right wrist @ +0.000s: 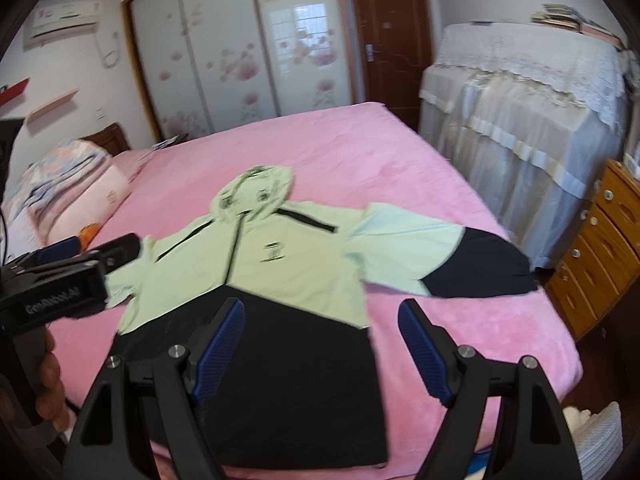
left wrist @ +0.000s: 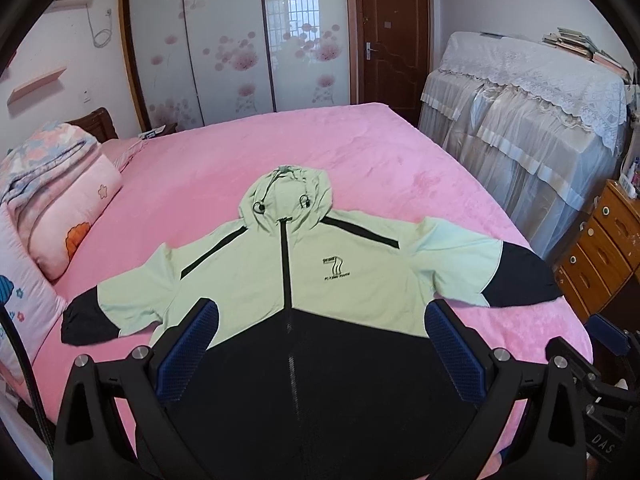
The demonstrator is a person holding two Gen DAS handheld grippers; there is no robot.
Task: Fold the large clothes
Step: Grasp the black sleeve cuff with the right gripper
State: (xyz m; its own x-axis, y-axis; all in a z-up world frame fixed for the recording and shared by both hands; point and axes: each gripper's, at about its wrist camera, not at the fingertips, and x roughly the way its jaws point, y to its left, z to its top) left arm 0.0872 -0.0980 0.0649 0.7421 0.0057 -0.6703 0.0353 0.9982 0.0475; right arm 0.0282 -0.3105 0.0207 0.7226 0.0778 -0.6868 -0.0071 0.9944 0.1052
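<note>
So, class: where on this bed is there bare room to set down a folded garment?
Bare pink bedspread lies beyond the jacket's hood, toward the wardrobe, and along the side facing the lace-covered furniture. The pillows crowd the headboard side.

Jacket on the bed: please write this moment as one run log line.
jacket: flat, zipped, sleeves spread | bed: pink cover | left gripper: open, empty | right gripper: open, empty | fold: not started

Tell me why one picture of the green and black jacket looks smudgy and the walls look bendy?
Right wrist view: the jacket is smeared by motion blur. Left wrist view: the jacket is sharp. Both views: the fisheye lens bends the wardrobe and darkens the corners.
</note>
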